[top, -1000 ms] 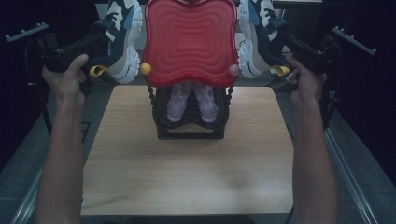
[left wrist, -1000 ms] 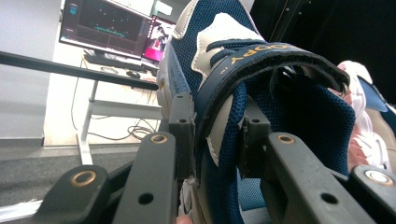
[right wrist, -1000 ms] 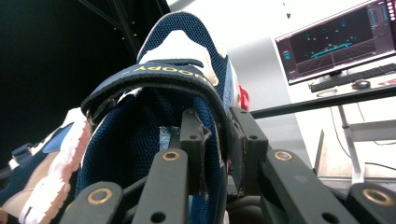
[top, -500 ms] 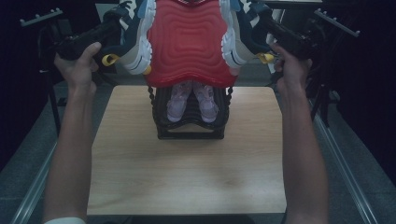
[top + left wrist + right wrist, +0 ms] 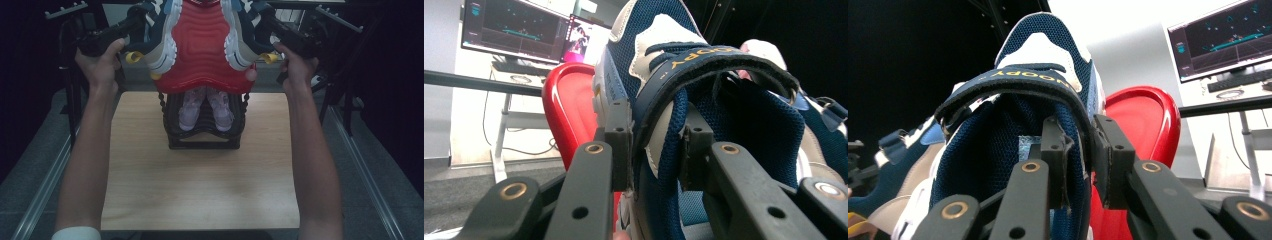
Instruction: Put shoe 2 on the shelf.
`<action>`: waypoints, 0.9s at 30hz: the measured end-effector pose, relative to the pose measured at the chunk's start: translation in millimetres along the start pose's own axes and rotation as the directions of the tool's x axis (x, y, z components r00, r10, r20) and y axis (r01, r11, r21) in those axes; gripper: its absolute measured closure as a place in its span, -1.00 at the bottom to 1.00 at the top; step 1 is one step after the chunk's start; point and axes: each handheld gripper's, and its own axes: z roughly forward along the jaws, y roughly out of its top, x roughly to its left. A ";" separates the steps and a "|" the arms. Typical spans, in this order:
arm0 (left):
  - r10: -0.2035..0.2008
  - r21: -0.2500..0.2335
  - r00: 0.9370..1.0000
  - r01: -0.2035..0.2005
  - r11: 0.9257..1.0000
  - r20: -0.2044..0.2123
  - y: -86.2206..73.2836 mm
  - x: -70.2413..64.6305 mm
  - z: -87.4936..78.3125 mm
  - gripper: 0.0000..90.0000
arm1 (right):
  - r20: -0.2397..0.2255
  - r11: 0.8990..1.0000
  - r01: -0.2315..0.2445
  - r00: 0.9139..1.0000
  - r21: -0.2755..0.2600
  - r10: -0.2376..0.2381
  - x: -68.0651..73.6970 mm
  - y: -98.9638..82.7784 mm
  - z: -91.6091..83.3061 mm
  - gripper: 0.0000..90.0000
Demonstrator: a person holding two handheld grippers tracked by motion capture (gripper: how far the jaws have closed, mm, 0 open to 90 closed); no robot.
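The red tray [image 5: 205, 50] hides the purple shoes' [image 5: 206, 107] toes.

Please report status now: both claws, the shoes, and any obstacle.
Left claw shut on left shoe. Right claw shut on right shoe. Red tray between them; rack below.

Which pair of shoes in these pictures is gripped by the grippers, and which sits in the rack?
The navy-and-white pair is gripped, one shoe per gripper, beside the red tray. The smaller lilac pair sits in the black rack on the table.
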 end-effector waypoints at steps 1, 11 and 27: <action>0.003 0.001 1.000 -0.003 1.000 -0.002 -0.7 -0.4 1.7 0.61 | 0.009 1.000 0.005 1.000 0.010 -0.005 -0.5 -1.6 2.5 0.70; 0.019 -0.002 1.000 -0.019 1.000 -0.005 0.9 -7.8 12.4 0.61 | 0.023 0.999 0.012 1.000 0.038 -0.012 1.7 -11.2 18.2 0.70; 0.030 0.053 0.999 -0.029 0.998 -0.028 -14.4 -10.6 34.5 0.61 | 0.052 0.995 0.061 0.997 0.082 -0.065 9.6 -21.9 31.5 0.69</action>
